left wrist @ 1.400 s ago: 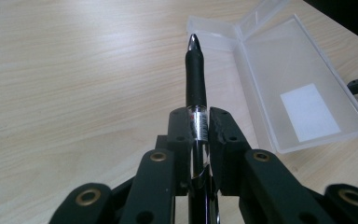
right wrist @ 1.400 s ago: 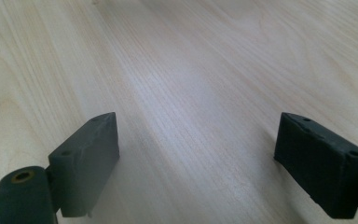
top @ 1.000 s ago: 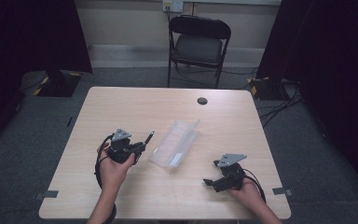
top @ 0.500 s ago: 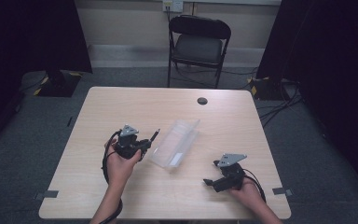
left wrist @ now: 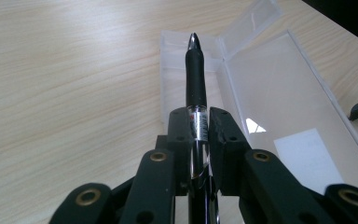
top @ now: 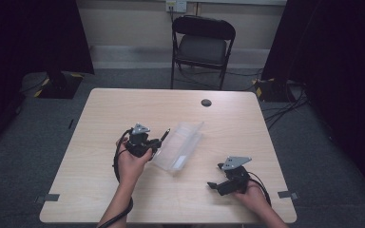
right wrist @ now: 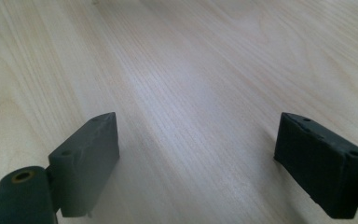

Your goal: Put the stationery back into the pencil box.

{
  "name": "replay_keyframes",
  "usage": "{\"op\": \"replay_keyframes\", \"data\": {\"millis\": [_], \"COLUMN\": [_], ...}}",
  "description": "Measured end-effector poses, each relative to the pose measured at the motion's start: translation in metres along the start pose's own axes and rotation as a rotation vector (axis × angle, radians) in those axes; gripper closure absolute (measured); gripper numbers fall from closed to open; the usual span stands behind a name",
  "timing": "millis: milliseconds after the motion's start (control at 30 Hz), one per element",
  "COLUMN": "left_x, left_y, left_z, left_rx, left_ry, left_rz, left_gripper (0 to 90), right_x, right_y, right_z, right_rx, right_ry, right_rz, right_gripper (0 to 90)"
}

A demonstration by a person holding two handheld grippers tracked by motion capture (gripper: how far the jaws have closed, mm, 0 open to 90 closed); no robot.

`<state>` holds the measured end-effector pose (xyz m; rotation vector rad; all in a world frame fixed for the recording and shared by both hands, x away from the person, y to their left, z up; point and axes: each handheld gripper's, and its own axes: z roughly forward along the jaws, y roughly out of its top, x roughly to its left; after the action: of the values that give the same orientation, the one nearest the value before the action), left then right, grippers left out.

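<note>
The left gripper (left wrist: 198, 128) is clamped on a black pen (left wrist: 196, 84), its two jaws pressed against the clear section of the barrel from either side. The pen runs straight out between them, rubber grip and silver tip pointing forward, and the tip sits over the near end of an open clear plastic pencil case (left wrist: 279, 116). In the high view the left gripper (top: 156, 142) sits in the person's left hand (top: 132, 164) just left of the pencil case (top: 180, 145), with the pen (top: 164, 136) slanting up toward the case's edge. The case lies open near the middle of the wooden table (top: 100, 118), its lid folded back flat and a white label showing inside.

The right gripper (right wrist: 196, 158) has its jaws spread wide with nothing but bare tabletop between them. From above, the right gripper (top: 214, 185) rests low near the table's front right, well apart from the case, held by the right hand (top: 252, 192)
</note>
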<state>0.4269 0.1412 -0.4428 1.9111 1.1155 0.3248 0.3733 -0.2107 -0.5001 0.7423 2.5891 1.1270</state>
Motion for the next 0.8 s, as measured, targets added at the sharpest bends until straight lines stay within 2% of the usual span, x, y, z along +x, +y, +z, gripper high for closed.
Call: {"op": "replay_keyframes", "data": {"millis": [300,633,800], "left_x": [0.0,-0.004,-0.006], "left_y": [0.001,0.005,0.007], "left_z": [0.009,0.016,0.021], "left_rx": [0.013,-0.005,0.005], "left_ry": [-0.001,-0.005,-0.006], "left_rz": [0.007,-0.009,0.006], "left_gripper": [79.7,79.7,79.7], "right_x": [0.0,0.0,0.0], "right_y": [0.0,0.0,0.0], "right_z": [0.0,0.0,0.0], "right_rx": [0.0,0.0,-0.002], "right_ry": [0.0,0.001,0.002], "right_rz": [0.0,0.0,0.001], "right_gripper": [12.6,12.6,12.6]}}
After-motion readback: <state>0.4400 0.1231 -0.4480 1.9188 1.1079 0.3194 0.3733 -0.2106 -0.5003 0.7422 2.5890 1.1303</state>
